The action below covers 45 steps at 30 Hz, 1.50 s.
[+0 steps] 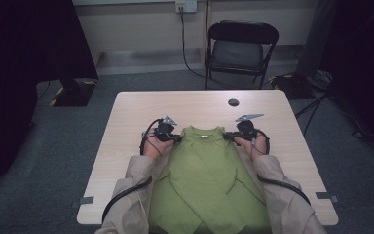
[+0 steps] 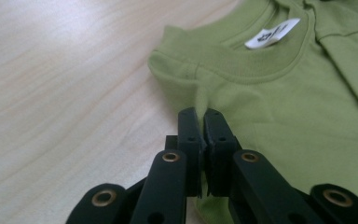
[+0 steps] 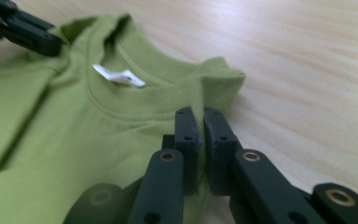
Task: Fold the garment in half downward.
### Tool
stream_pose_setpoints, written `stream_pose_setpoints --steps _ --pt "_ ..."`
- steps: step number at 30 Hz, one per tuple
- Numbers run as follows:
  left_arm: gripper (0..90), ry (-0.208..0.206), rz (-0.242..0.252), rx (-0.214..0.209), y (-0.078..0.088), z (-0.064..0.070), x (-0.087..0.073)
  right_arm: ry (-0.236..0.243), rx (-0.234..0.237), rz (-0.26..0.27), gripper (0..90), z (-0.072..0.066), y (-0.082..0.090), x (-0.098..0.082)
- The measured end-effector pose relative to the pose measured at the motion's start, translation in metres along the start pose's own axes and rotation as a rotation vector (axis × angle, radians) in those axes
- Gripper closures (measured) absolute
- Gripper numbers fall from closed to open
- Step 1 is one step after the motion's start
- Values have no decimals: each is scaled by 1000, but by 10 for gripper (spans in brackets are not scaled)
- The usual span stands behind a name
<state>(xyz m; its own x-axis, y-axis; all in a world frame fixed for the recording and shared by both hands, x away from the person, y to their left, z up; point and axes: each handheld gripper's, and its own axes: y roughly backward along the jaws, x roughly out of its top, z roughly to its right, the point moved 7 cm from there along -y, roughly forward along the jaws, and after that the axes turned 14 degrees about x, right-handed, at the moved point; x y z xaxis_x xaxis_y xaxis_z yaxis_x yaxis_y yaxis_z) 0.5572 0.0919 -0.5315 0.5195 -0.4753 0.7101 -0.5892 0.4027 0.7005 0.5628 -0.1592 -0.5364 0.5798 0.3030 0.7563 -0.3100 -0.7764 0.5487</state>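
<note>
The surface (image 1: 126, 141) in front of me is pale wood-grain with rounded corners. A green T-shirt (image 1: 204, 180) lies flat on it, collar towards the far edge, sleeves folded in over its front, a white label (image 2: 272, 33) inside the neck; its hem reaches my near edge. A small dark round disc (image 1: 233, 102) sits on the bare surface beyond the collar, well apart from the shirt.

One camera sits high above the person's side, looking forward and down over the whole tabletop (image 1: 126, 146) toward a chair (image 1: 242, 48) by the far wall. Two more ride the grippers, low and very close, each facing inward along its black fingers (image 2: 189, 126) across the green shirt (image 3: 74, 140). All three share its collar and white label (image 2: 271, 33).
</note>
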Motion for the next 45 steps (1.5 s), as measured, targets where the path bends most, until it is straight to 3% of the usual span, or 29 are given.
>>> stream_pose_setpoints --steps 3,6,13,18,22,26,33,39,45 --pt "870 34 17 -10 5 -9 13 -7 35 28 851 -1 9 14" --pt "871 37 46 9 13 -22 37 6 37 34 851 0 16 33" --pt "871 28 128 73 31 -53 100 32 -2 92 851 16 33 96" --pt "871 31 164 83 38 -63 123 73 -23 121 851 20 40 130" --pt "871 19 170 61 46 -61 122 88 3 138 851 12 47 137" --pt "871 38 187 0 62 -53 116 94 41 145 851 0 59 132" --pt "871 16 185 -73 100 -30 101 133 114 147 851 -37 84 117" --pt "871 16 180 -121 125 -6 74 150 172 151 851 -70 99 92" --pt "871 17 176 -178 137 21 41 166 209 121 851 -95 108 52"
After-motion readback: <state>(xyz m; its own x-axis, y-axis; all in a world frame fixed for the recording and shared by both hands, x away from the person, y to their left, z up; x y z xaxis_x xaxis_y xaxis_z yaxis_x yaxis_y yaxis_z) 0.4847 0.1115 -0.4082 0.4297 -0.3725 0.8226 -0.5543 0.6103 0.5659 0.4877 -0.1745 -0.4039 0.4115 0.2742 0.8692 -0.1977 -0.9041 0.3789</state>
